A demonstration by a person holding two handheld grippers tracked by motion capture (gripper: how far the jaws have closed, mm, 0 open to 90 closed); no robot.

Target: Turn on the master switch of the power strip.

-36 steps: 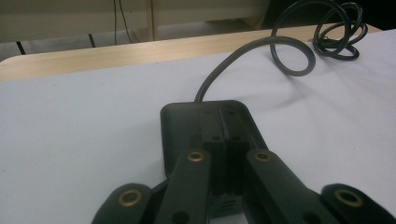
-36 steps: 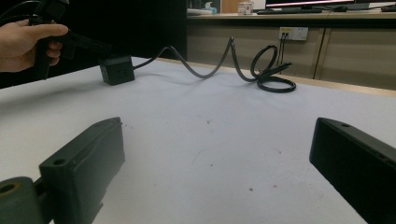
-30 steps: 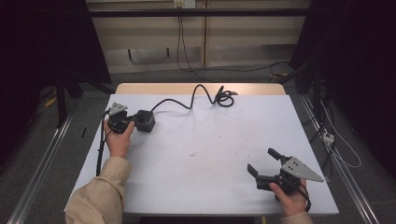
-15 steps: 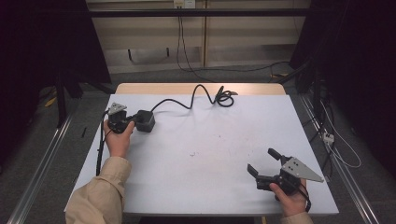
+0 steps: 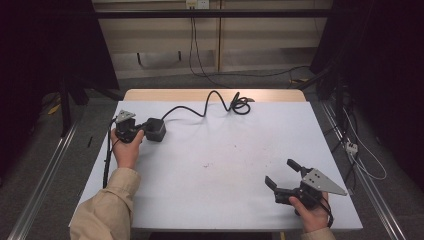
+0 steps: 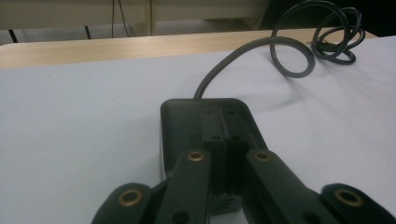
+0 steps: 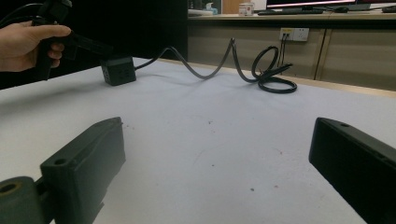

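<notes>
A black power block (image 5: 157, 131) with a thick black cable (image 5: 210, 98) lies at the table's left side. The cable runs to a coil (image 5: 241, 105) near the far edge. My left gripper (image 5: 145, 129) points at the block, its jaws pressed together with their tips over the block's top (image 6: 184, 116); nothing shows between the pads. In the left gripper view my left gripper (image 6: 224, 122) covers the block's near half. My right gripper (image 5: 280, 171) rests at the front right, jaws wide apart and empty. Its view shows my right gripper (image 7: 217, 140), the block (image 7: 119, 71) and the coil (image 7: 276, 80) far off.
The white table top (image 5: 225, 165) has a wooden strip (image 5: 280, 95) along its far edge. Loose cables lie on the floor behind and to the right of the table (image 5: 360, 160). A hand (image 7: 25, 44) holds the left gripper at that view's top left.
</notes>
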